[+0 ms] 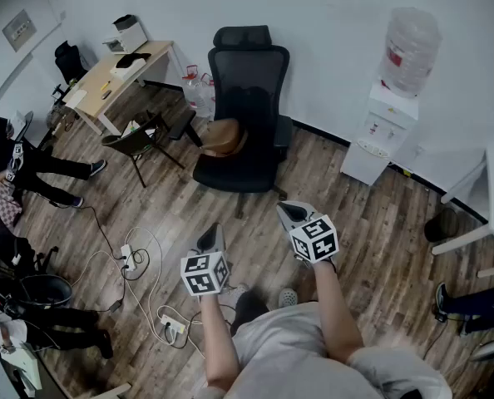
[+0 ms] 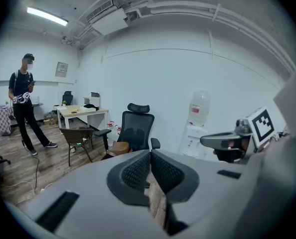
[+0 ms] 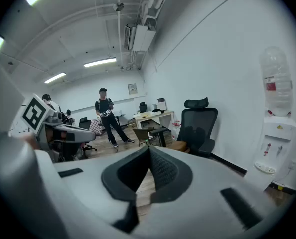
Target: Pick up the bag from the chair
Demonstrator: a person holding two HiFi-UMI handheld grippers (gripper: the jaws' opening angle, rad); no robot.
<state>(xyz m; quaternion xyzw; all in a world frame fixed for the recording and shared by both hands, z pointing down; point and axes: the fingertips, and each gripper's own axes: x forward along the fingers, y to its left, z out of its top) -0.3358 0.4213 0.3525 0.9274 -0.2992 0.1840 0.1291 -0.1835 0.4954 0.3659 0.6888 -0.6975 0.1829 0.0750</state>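
Observation:
A brown bag [image 1: 223,137] lies on the seat of the black office chair [image 1: 249,73] near the back wall. It also shows as a small brown shape, the bag [image 2: 119,148], in the left gripper view and the bag [image 3: 177,146] in the right gripper view. My left gripper [image 1: 211,238] and right gripper [image 1: 290,214] hang over the wooden floor, well short of the chair. Both have their jaws together at the tips with nothing held: left gripper [image 2: 150,154], right gripper [image 3: 149,151].
A water dispenser [image 1: 390,115] stands right of the chair. A small brown chair [image 1: 135,143] and a desk [image 1: 114,77] are to its left. Cables and power strips [image 1: 170,322] lie on the floor. A person [image 2: 24,106] stands at the left; others sit along the edges.

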